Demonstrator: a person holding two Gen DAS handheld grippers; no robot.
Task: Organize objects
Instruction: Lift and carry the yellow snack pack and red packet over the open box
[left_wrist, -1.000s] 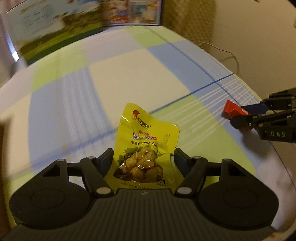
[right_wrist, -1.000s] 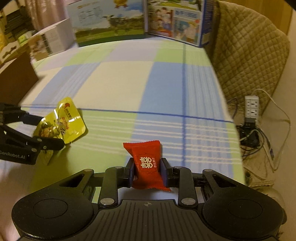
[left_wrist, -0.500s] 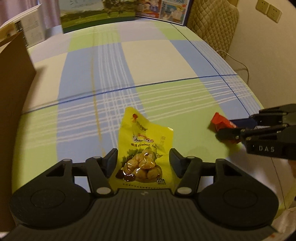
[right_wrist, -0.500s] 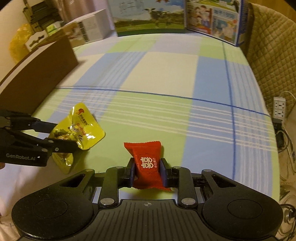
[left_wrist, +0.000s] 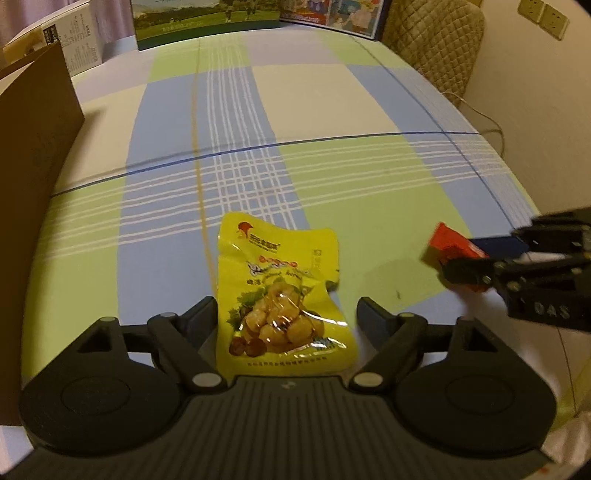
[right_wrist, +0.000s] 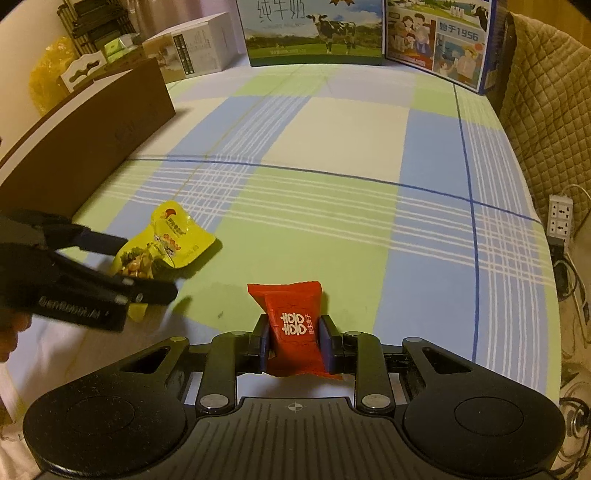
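Observation:
A yellow chestnut snack packet (left_wrist: 280, 295) lies between the fingers of my left gripper (left_wrist: 287, 306), whose jaws are opening; the right finger stands clear of it and the left finger is at its edge. In the right wrist view the same packet (right_wrist: 166, 247) rests on the checked tablecloth between the left gripper's (right_wrist: 147, 267) spread fingers. My right gripper (right_wrist: 294, 334) is shut on a red candy packet (right_wrist: 293, 325), held just above the cloth. The left wrist view shows that red packet (left_wrist: 448, 247) in the right gripper (left_wrist: 461, 258) at the right edge.
A brown cardboard box wall (right_wrist: 85, 140) stands along the table's left side. Milk cartons (right_wrist: 314, 33) and a white box (right_wrist: 195, 48) line the far edge. A quilted chair (right_wrist: 546, 110) and a power strip (right_wrist: 559, 221) are off the right edge.
The left jaws have spread wide and no longer pinch the yellow packet. Both grippers have shifted across the table, so the brown box now shows. The right grip is unchanged.

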